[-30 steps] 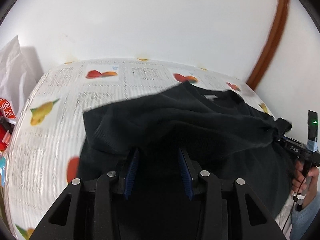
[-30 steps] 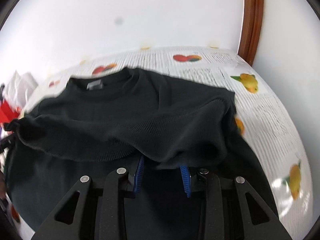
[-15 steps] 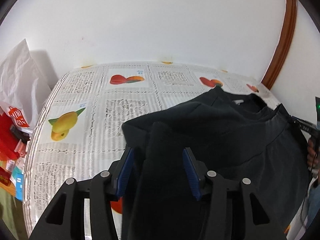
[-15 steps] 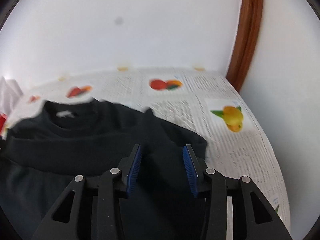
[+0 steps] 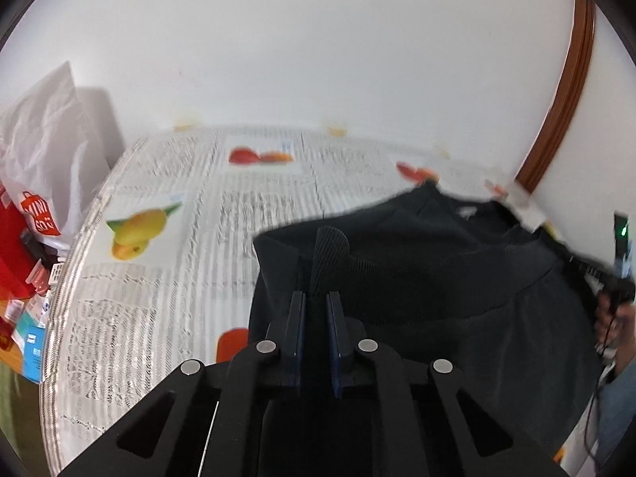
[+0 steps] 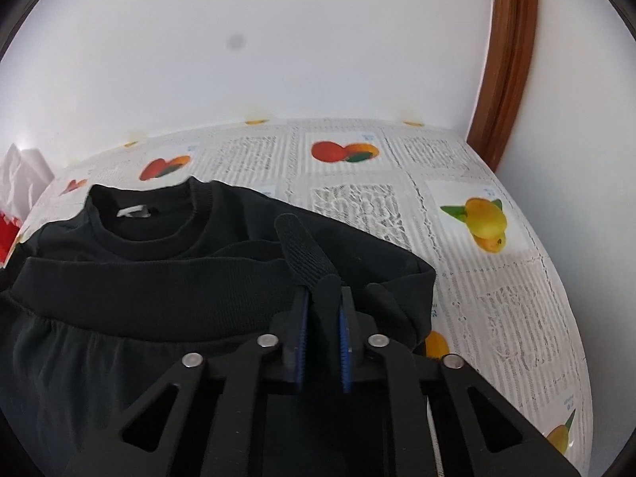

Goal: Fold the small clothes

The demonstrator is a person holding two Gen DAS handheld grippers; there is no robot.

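White walls and a curved brown wooden trim (image 6: 508,59) back a table covered in a glossy cloth (image 6: 357,198) printed with newsprint columns and fruit. On it lies a black sweatshirt (image 6: 131,278), its ribbed hem folded up toward the round collar. Left gripper (image 5: 316,310) has its blue-padded jaws pinched on a ribbed tab of the hem; right gripper (image 6: 324,310) clamps the hem's other corner likewise. A crinkled white bag (image 5: 43,139) stands at the table's left edge.

Each gripper, left (image 5: 316,302) and right (image 6: 322,298), is matte black with 2 blue-padded fingers (image 6: 301,342) and 4 silver screws (image 6: 192,359).
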